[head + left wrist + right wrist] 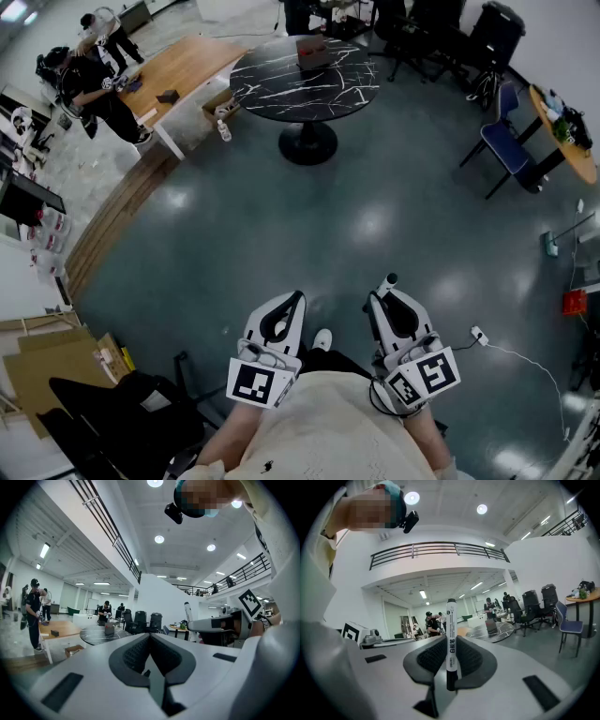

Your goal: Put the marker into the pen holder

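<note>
A white marker with a black cap stands upright between the pads of my right gripper, which is shut on it. In the head view the marker's tip pokes out past the right gripper, held low in front of the person's body. My left gripper is beside it, shut with nothing between its fingers. Far ahead stands a round black marble table with a small brownish box-like holder on it; I cannot tell what is inside it.
Grey floor lies between me and the table. A wooden table with people beside it is at the far left. A blue chair and a round wooden table are at right. Cardboard and a black chair sit lower left. A cable and power strip lie at right.
</note>
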`<state>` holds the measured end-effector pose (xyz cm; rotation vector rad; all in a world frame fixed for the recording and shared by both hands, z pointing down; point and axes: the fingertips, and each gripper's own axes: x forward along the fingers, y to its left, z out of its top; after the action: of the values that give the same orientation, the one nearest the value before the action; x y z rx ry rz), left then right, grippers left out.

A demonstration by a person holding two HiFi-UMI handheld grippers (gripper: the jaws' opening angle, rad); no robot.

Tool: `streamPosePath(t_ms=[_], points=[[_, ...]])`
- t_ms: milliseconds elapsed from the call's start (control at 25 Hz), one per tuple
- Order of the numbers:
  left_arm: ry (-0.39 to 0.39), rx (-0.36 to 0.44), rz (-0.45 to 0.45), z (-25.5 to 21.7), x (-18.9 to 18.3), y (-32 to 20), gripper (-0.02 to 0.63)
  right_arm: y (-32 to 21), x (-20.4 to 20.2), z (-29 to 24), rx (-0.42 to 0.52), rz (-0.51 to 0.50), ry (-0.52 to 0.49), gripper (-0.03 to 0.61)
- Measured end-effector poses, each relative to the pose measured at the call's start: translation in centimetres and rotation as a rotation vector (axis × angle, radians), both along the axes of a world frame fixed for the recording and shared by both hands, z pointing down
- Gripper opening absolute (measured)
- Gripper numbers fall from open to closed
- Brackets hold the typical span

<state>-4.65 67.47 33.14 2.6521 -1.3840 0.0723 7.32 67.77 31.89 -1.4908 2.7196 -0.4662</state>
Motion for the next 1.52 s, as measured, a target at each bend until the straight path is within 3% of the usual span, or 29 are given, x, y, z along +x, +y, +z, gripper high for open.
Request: streamPosePath(t_ms=[320,480,760,960,1200,1520], points=[[0.038,-0.02,0.01,0.2,0.5,-5.3,0.012,-4.1,1.3,1.7,-0.042,0.034,0.007,0.074],[0.005,-0.038,0.011,1.6,0.1,-9.3,0.012,-7.9,0.9,2.6,-0.067,0.026,0.025,0.074],[0.105,0.0,-0.028,0.2,-2.2,-19.6,0.012,-17.2,-2.1,1.7,-0.059,0.001,0.068,0.074],[0.131,0.031,0.007,-1.0,-3.9,-26.1,0.012,-23.3,-4.2,0.5,-0.044,0.028,0.078,0.074],[0.134,0.07,0.062,-1.8,-5.5,-31.2,0.012,-29.0,-6.4,0.1,-0.039,0.038,0.08,0.074],[0.106,0.06,0.036,-1.0,-5.4,-37.3,0.012,-36.1,-7.0,0.2,-0.036,-0.028,0.097,0.074]])
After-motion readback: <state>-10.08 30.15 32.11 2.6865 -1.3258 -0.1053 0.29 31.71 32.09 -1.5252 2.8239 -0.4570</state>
